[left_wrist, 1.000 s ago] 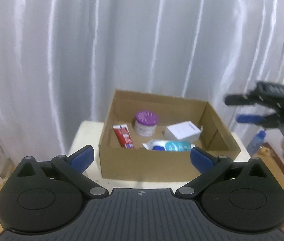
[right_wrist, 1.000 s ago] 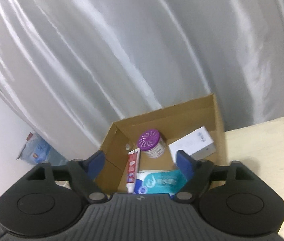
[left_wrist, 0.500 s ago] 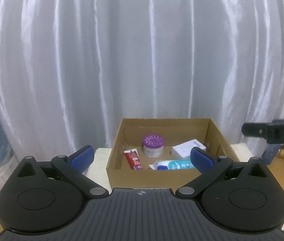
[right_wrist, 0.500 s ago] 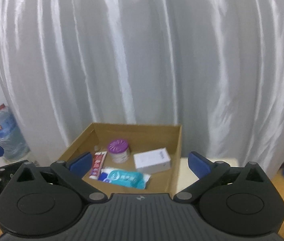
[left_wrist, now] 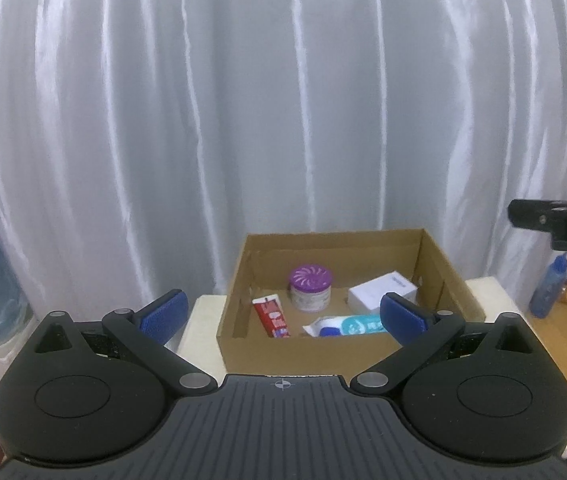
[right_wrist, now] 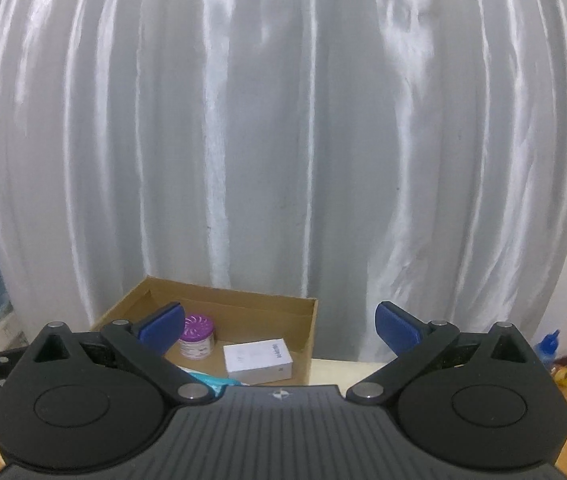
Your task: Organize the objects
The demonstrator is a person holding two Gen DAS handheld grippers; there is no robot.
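Reaching ahead into the cardboard box, the purple-lidded jar could be toppled by the wide-open, empty left gripper and right gripper.

You get soft, even, fairly bright light; the curtain shows glossy streaks, fisheye bends the edges, corners vignette dark, and detail is slightly soft.

The left gripper hangs with its blue fingers spread wide and empty, facing a cardboard box on a pale table. Inside lie a red tube, a purple-lidded jar, a white carton and a blue-and-white packet. A white curtain hangs behind.
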